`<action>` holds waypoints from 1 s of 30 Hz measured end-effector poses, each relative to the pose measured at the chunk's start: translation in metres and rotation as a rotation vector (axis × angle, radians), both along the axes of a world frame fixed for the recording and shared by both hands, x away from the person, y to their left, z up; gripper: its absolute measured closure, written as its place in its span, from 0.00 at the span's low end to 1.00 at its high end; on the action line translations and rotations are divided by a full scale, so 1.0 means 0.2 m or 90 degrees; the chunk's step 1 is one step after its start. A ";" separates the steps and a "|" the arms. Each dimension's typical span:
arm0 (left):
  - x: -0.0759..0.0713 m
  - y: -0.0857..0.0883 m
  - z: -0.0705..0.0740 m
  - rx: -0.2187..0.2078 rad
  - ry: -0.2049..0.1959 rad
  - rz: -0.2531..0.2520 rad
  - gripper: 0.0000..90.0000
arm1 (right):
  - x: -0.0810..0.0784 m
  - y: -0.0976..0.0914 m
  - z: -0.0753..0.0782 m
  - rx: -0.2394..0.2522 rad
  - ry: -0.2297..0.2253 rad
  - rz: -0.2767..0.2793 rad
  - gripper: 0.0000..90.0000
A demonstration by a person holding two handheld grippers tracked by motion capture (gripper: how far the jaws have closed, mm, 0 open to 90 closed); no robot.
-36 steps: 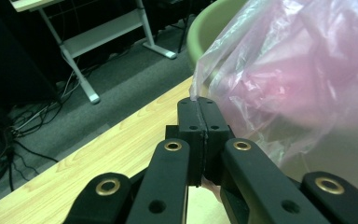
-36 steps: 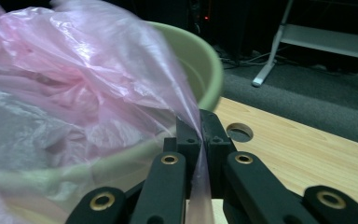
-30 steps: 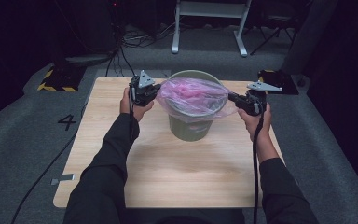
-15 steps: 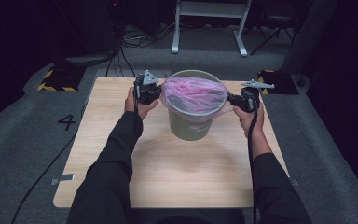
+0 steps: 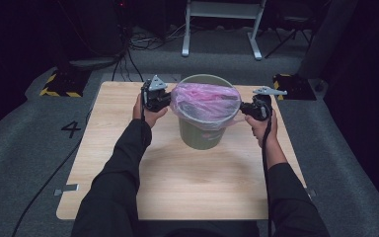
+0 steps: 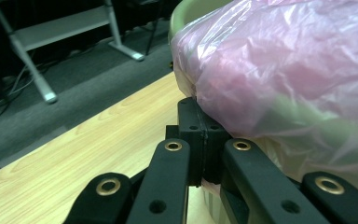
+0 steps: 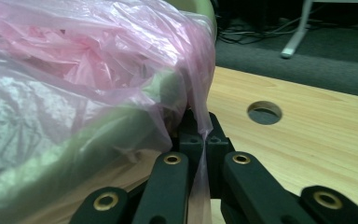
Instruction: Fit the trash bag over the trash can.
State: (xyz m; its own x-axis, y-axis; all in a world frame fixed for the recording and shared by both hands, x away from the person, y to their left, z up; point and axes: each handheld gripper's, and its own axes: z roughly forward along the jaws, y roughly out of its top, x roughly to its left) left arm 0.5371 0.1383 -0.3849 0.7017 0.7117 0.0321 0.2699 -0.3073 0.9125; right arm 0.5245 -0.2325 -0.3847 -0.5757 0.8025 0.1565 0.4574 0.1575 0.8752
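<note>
You are pinching the pink bag [image 5: 205,101] with both tongs, left tongs [image 5: 164,100] and right tongs [image 5: 247,108] clamped on opposite sides, stretching it across the green bin [image 5: 202,136] standing near the bench's [image 5: 177,182] far edge.

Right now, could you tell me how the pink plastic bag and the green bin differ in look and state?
The pink plastic bag is thin, crinkled and see-through; the green bin is stiff, smooth and opaque. The bag is stretched over the rim, pinched at each side by the left gripper and right gripper; the bin stands upright on the wooden table, ungripped. Both share the same round opening.
</note>
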 end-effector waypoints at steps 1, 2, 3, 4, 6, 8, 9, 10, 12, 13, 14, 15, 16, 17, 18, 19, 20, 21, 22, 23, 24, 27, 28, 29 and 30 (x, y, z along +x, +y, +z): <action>0.00 0.00 0.00 0.000 0.000 0.000 1.00 | 0.00 0.00 0.00 0.000 0.000 0.000 1.00; -0.02 0.02 0.00 -0.001 0.000 -0.012 1.00 | -0.02 -0.02 -0.01 0.014 0.000 0.024 1.00; -0.03 0.02 0.00 0.001 0.000 -0.017 1.00 | -0.02 -0.02 -0.01 0.015 0.000 0.028 1.00; -0.03 0.03 0.00 0.002 0.000 -0.029 1.00 | -0.03 -0.02 -0.01 0.014 -0.001 0.034 1.00; -0.05 0.04 0.00 0.004 -0.004 -0.042 0.99 | -0.06 -0.03 -0.01 0.009 -0.003 0.048 1.00; -0.06 0.05 0.01 0.021 -0.010 -0.019 0.92 | -0.07 -0.03 -0.01 0.004 -0.006 0.053 0.99; -0.07 0.05 0.01 0.027 -0.012 0.011 0.83 | -0.08 -0.03 -0.01 -0.001 -0.005 0.050 0.96; -0.07 0.06 0.02 0.023 -0.011 0.025 0.80 | -0.08 -0.04 0.00 -0.009 -0.008 0.040 0.89; -0.08 0.08 0.04 0.013 -0.023 0.051 0.73 | -0.09 -0.05 0.01 -0.019 -0.009 0.006 0.83; -0.08 0.09 0.06 0.008 -0.027 0.060 0.69 | -0.09 -0.07 0.02 -0.014 -0.014 0.001 0.81; -0.08 0.09 0.06 0.008 -0.027 0.060 0.67 | -0.09 -0.08 0.03 -0.012 -0.018 -0.007 0.77; -0.09 0.11 0.08 0.002 -0.036 0.072 0.61 | -0.10 -0.10 0.04 -0.018 -0.027 -0.024 0.68; -0.09 0.11 0.09 0.004 -0.040 0.080 0.59 | -0.10 -0.11 0.05 -0.023 -0.028 -0.037 0.64; -0.10 0.12 0.10 0.005 -0.045 0.082 0.59 | -0.11 -0.12 0.07 -0.028 -0.030 -0.053 0.59; -0.10 0.12 0.11 -0.003 -0.051 0.082 0.58 | -0.11 -0.13 0.08 -0.028 -0.031 -0.069 0.53; -0.10 0.13 0.12 -0.011 -0.058 0.082 0.57 | -0.12 -0.14 0.09 -0.027 -0.036 -0.079 0.48; -0.10 0.13 0.12 -0.013 -0.063 0.083 0.56 | -0.12 -0.15 0.10 -0.023 -0.044 -0.081 0.46; -0.10 0.13 0.13 -0.015 -0.059 0.079 0.56 | -0.13 -0.16 0.11 -0.022 -0.054 -0.080 0.43; -0.10 0.14 0.13 -0.020 -0.055 0.072 0.55 | -0.14 -0.16 0.12 -0.024 -0.066 -0.080 0.40; -0.10 0.14 0.13 -0.021 -0.055 0.071 0.55 | -0.15 -0.16 0.13 -0.025 -0.076 -0.074 0.39; -0.10 0.14 0.14 -0.023 -0.054 0.073 0.55 | -0.16 -0.16 0.14 -0.021 -0.083 -0.063 0.37; -0.09 0.15 0.14 -0.032 -0.047 0.062 0.55 | -0.17 -0.15 0.16 -0.029 -0.098 -0.045 0.32; -0.09 0.15 0.14 -0.033 -0.047 0.059 0.57 | -0.18 -0.14 0.17 -0.039 -0.103 -0.043 0.32; -0.09 0.15 0.14 -0.033 -0.046 0.054 0.57 | -0.18 -0.13 0.18 -0.051 -0.105 -0.046 0.32; -0.08 0.15 0.14 -0.032 -0.045 0.046 0.57 | -0.18 -0.12 0.18 -0.052 -0.108 -0.042 0.34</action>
State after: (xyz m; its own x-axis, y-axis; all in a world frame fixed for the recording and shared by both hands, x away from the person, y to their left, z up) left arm 0.5202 0.1681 -0.3576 0.6463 0.7618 0.0428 0.2242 -0.2433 0.9437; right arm 0.4892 -0.2567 -0.3488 -0.5337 0.8456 -0.0058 0.3162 0.2059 0.9261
